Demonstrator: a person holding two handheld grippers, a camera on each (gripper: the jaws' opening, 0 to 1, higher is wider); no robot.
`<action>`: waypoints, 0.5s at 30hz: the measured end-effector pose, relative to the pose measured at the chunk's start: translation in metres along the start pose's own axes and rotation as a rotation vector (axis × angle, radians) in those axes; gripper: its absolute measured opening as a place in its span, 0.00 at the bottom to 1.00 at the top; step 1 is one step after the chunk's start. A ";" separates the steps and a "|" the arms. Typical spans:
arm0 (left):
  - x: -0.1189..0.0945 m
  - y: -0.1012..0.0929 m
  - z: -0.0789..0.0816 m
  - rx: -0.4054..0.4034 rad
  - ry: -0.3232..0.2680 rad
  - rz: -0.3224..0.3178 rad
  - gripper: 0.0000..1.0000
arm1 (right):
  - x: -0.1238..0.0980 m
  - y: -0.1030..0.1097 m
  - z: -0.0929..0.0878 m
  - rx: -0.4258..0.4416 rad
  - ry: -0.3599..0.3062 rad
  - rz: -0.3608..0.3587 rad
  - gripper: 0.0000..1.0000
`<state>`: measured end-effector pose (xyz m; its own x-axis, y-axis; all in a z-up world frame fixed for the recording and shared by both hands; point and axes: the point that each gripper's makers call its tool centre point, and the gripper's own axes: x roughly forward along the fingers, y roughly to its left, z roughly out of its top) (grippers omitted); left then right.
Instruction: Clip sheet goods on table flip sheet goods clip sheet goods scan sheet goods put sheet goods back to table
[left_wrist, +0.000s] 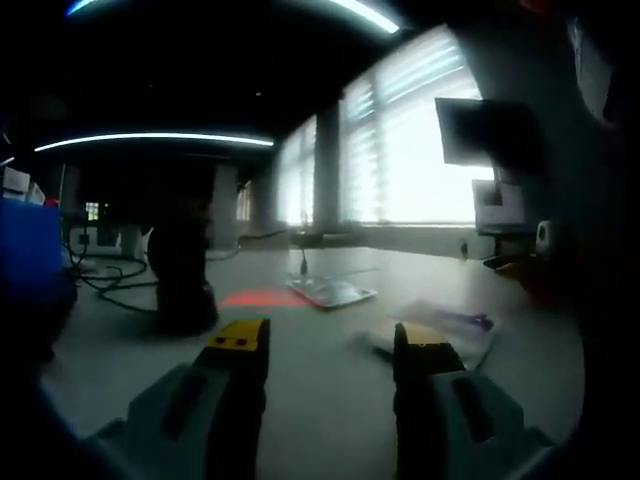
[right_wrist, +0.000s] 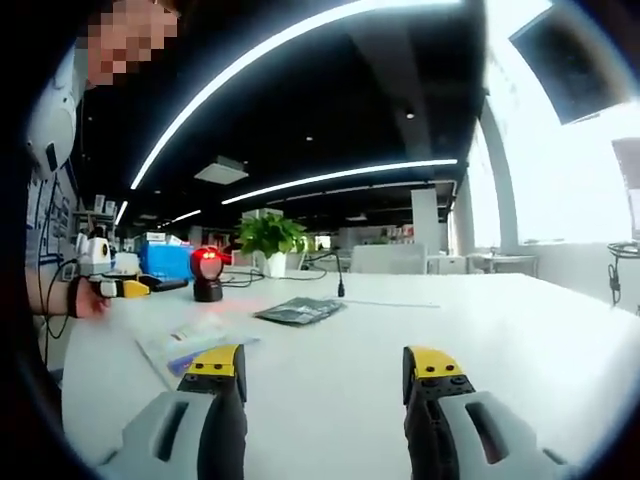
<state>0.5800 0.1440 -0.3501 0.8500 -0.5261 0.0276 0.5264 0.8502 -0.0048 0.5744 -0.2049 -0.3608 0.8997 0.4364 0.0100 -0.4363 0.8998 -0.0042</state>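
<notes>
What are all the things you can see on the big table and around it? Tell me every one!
table: one, white, under everything.
sheet packets: two; a dark shiny one mid-table, a pale one with purple print nearer the tongs.
scanner: one, black with a red glowing face, standing at the table's far side; red light patch on the table before it.
plant: one, green in a white pot, behind the scanner.
blue box: one, beside the scanner.
cables: black, looping near the scanner.
windows: bright, with blinds, along the wall.
ceiling lights: long white strips.
left tongs: grey, yellow tips, open, empty.
right tongs: grey, yellow tips, open, empty.
</notes>
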 end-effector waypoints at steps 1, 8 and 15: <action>0.000 0.000 0.000 0.000 0.000 -0.001 0.43 | 0.000 0.000 0.000 -0.001 0.001 -0.002 0.58; 0.001 -0.003 -0.003 0.009 0.015 -0.013 0.42 | 0.000 0.000 0.000 -0.002 -0.001 0.001 0.58; 0.002 -0.003 -0.005 0.019 0.024 -0.012 0.42 | 0.000 0.001 0.002 0.017 -0.010 0.001 0.56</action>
<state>0.5802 0.1402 -0.3553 0.8442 -0.5360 0.0031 0.5359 0.8441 0.0146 0.5739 -0.2044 -0.3587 0.8992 0.4372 0.0198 -0.4374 0.8992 0.0128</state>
